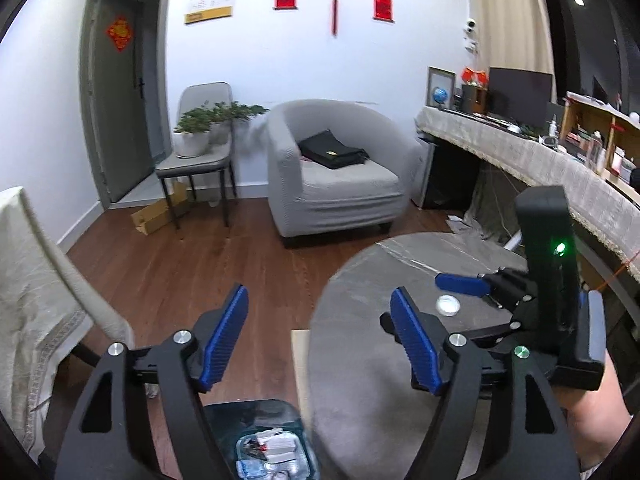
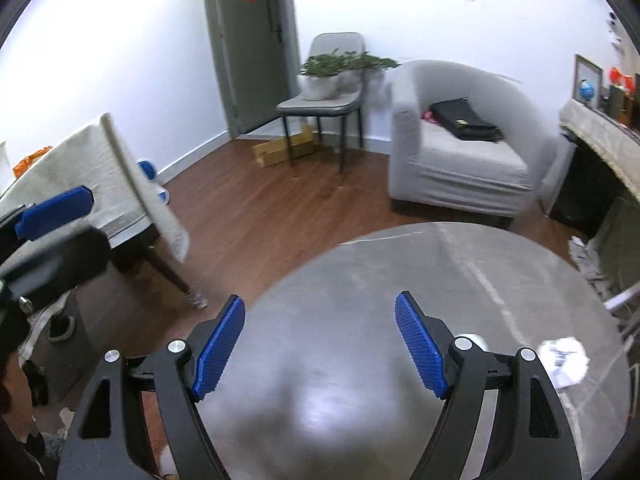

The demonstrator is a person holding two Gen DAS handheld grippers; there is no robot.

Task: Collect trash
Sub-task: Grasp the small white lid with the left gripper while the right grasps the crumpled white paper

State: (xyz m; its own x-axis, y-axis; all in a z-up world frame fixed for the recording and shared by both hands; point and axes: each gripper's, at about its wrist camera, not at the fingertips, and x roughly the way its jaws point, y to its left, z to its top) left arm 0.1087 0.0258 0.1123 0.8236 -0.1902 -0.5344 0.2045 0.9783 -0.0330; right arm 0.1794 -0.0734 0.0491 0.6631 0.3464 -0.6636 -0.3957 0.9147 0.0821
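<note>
**Asker:** What could go wrong from here, and why?

**Describer:** Both tools stand empty. The left gripper [image 1: 320, 340] has its blue-padded jaws spread wide, and so does the right gripper [image 2: 320, 344]. Neither touches anything. The trash left on the round grey stone worktop [image 2: 360, 288] is a small, shallow clear plastic lid [image 1: 448, 305] and a crumpled white paper scrap [image 2: 566, 362]. The lid is low and flat, so a closing grip would likely skid over it or push it along the smooth top. The scrap lies near the right rim and looks light; a nudge might send it off onto the brown wooden floor [image 1: 200, 264].

**Asker:** Where does the trash go?

**Describer:** Into a dark bin lined with clear plastic [image 1: 264, 440], below the left gripper, just beside the worktop's near left edge. It already holds wrappers and paper. A drop released too far right would probably land on the worktop rather than in the bin.

**Asker:** How much room is there to move?

**Describer:** The middle of the worktop is bare. The two tools sit near each other, so a crossing reach risks a knock. A cloth-covered table [image 2: 100, 184] crowds the left; a draped long counter [image 1: 540, 160] lines the right.
</note>
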